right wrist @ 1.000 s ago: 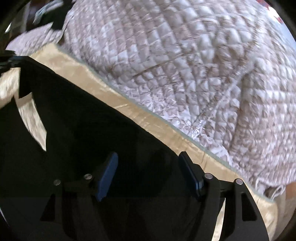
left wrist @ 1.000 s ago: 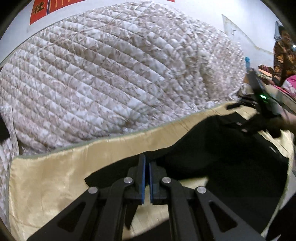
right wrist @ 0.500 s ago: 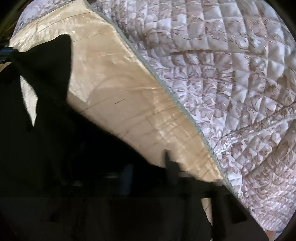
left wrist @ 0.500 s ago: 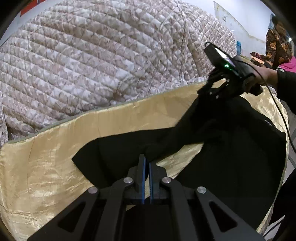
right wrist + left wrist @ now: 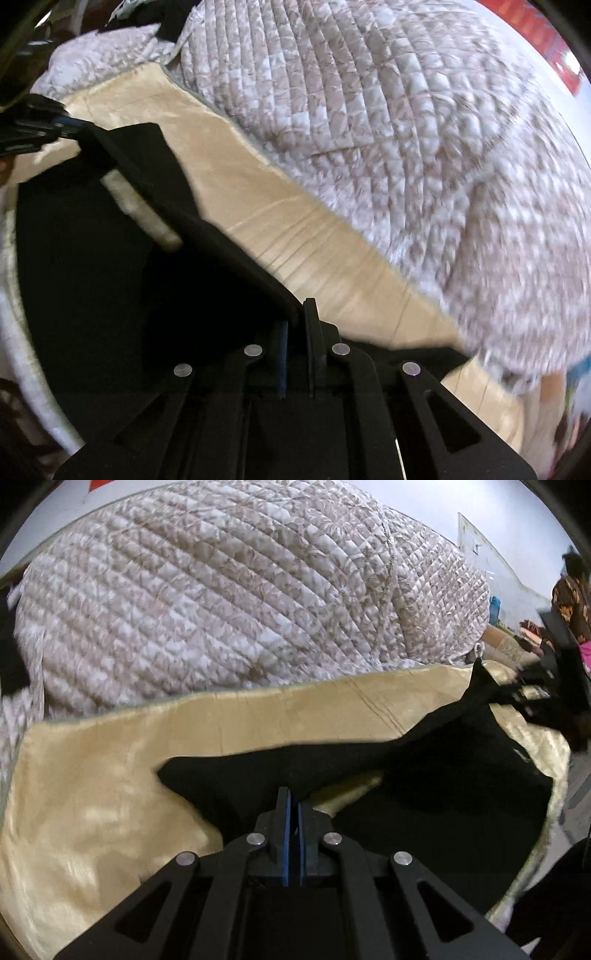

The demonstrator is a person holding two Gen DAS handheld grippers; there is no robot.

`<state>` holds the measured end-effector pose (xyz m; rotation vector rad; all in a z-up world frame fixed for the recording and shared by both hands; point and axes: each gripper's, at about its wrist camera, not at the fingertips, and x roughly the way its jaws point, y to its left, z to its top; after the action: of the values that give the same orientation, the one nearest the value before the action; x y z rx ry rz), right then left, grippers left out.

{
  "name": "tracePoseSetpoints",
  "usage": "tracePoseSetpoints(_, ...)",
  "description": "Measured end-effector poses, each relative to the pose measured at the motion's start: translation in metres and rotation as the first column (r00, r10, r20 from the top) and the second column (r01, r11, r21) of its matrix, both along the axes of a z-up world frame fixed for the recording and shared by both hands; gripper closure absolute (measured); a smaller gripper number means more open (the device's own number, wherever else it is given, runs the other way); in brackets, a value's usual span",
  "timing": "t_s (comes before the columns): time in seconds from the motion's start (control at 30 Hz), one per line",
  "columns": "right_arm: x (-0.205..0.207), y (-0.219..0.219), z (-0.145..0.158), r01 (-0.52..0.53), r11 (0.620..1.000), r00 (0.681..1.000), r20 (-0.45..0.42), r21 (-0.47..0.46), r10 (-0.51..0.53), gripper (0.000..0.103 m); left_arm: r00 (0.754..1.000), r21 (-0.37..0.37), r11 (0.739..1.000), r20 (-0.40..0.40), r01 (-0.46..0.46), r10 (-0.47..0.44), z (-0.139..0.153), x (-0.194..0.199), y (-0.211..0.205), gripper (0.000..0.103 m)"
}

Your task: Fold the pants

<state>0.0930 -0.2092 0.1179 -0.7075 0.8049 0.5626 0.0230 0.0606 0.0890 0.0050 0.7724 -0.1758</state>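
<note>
A: Pants (image 5: 424, 775), black, lie on the gold satin cloth (image 5: 110, 775), one leg stretched taut along its far edge beside the quilt (image 5: 240, 609). Left gripper (image 5: 294, 805) is pinched together on the cuff end; right gripper (image 5: 297, 317) has just been closing and is clamped on the fabric edge at the cloth's right end.

B: Risks?

A: Likely slippage. Thin fabric could slide from either pinch if the hands pull apart harder, and the satin could drag or bunch under the pants, skewing the fold.

B: Any containers?

A: None visible, so nothing to report inside one.
</note>
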Motion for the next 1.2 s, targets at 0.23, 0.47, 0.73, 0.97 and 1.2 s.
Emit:
tracePoseSetpoints(0.23, -0.081, -0.021, -0.052, 0.178, 0.984, 0.966, -0.191, 0.004, -0.174, 0.097, 0.985, -0.049, 0.999, -0.170, -0.012, 0.003, -0.048, -0.056, -0.019, 0.098)
tracePoseSetpoints(0.47, -0.106, -0.043, -0.074, 0.375, 0.921, 0.898, -0.286, 0.105, -0.334, 0.090, 0.978, -0.127, 0.990, -0.207, -0.065, 0.037, -0.063, -0.084, -0.010, 0.093)
tracePoseSetpoints(0.73, -0.130, -0.080, -0.047, 0.555, 0.732, 0.824, -0.381, 0.394, -0.419, 0.052, 0.927, -0.345, 0.868, -0.249, -0.357, 0.282, -0.069, -0.114, 0.063, 0.072)
tracePoseSetpoints(0.97, -0.112, -0.100, -0.066, 0.701, 0.591, 0.708, -0.490, 0.400, -0.508, 0.051, 0.888, -0.442, 0.778, -0.326, -0.446, 0.324, -0.082, -0.075, 0.080, 0.055)
tracePoseSetpoints(1.2, -0.102, -0.123, -0.070, 0.754, 0.454, 0.657, -0.540, 0.475, -0.526, 0.051, 0.977, -0.563, 0.803, -0.180, -0.198, 0.115, -0.053, -0.031, 0.045, 0.057)
